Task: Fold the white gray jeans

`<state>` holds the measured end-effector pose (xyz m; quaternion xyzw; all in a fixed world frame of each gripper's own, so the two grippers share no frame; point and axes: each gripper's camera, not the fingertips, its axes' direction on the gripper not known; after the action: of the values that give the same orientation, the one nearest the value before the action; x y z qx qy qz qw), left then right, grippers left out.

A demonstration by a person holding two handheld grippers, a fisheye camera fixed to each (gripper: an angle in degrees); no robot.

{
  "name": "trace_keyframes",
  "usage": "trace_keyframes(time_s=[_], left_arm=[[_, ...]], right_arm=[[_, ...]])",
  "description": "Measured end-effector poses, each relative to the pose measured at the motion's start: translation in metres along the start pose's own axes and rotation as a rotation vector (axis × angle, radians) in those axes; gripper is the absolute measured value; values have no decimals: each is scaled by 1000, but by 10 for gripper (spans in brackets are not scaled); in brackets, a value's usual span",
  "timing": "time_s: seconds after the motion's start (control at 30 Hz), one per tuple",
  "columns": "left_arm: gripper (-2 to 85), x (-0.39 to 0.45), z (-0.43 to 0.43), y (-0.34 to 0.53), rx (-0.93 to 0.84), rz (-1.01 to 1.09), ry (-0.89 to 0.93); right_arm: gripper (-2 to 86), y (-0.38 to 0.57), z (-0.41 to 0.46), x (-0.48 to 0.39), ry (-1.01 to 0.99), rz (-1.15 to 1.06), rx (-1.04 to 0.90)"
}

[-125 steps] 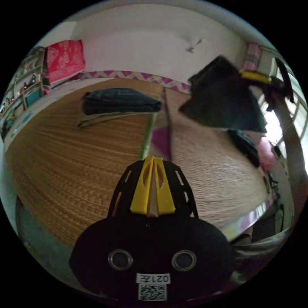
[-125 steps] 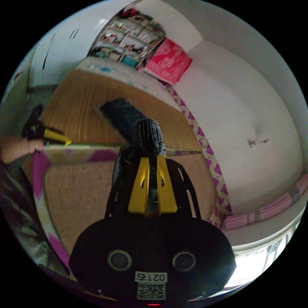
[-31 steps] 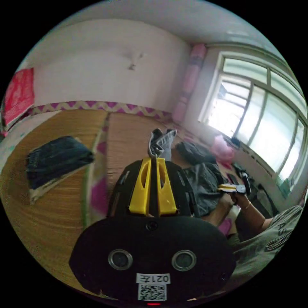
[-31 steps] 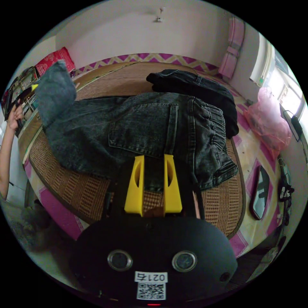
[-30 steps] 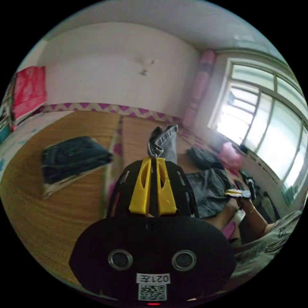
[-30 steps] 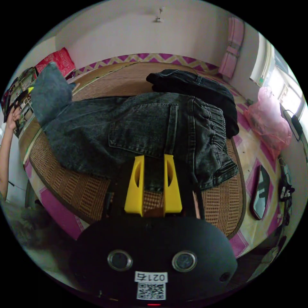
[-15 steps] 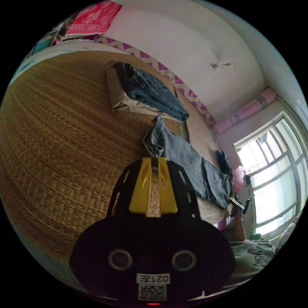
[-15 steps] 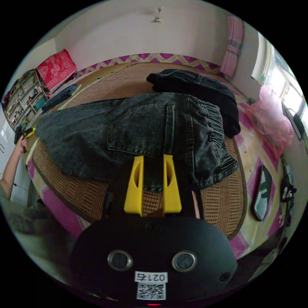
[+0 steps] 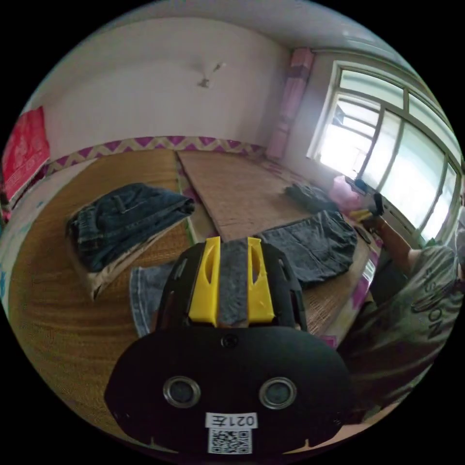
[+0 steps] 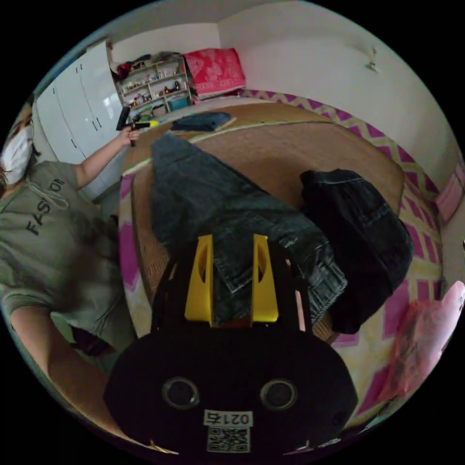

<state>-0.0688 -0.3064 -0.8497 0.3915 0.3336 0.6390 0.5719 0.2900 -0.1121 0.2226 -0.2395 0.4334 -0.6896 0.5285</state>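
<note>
Beside the black garment (image 10: 358, 227), the jeans (image 10: 218, 203) lie flat; both grippers (image 9: 232, 276) (image 10: 232, 281) gape, so regrasping may bunch denim.

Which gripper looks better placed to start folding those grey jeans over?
Probably the left gripper: open, its jaws straddle the jeans leg end. The right gripper is open over the waist end.

In the left gripper view, part of the gray jeans (image 9: 310, 244) is covered by the left hand-held gripper (image 9: 232, 252). In the right gripper view, their waist end is hidden behind the right hand-held gripper (image 10: 232, 249). The shelf (image 10: 155, 89) items are too small to be told apart.
</note>
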Motion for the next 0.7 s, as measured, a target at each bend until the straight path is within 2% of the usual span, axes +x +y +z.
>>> trace_keyframes(time_s=[0.07,0.17,0.27,0.37,0.47,0.7], left_arm=[[91,5,19,-12,-58,47,40],[103,18,58,-31,-166,138,56],[130,28,95,-43,-272,223,72],[169,35,113,-46,-342,309,61],[172,37,125,-45,-440,340,41],[86,28,129,-36,-517,364,-5]], right_arm=[[111,-6,-6,17,88,55,38],[110,-28,24,43,239,82,-93],[112,-48,55,68,293,83,-189],[111,-58,73,90,262,91,-254],[96,-60,87,98,196,64,-329],[26,-57,71,84,173,16,-295]])
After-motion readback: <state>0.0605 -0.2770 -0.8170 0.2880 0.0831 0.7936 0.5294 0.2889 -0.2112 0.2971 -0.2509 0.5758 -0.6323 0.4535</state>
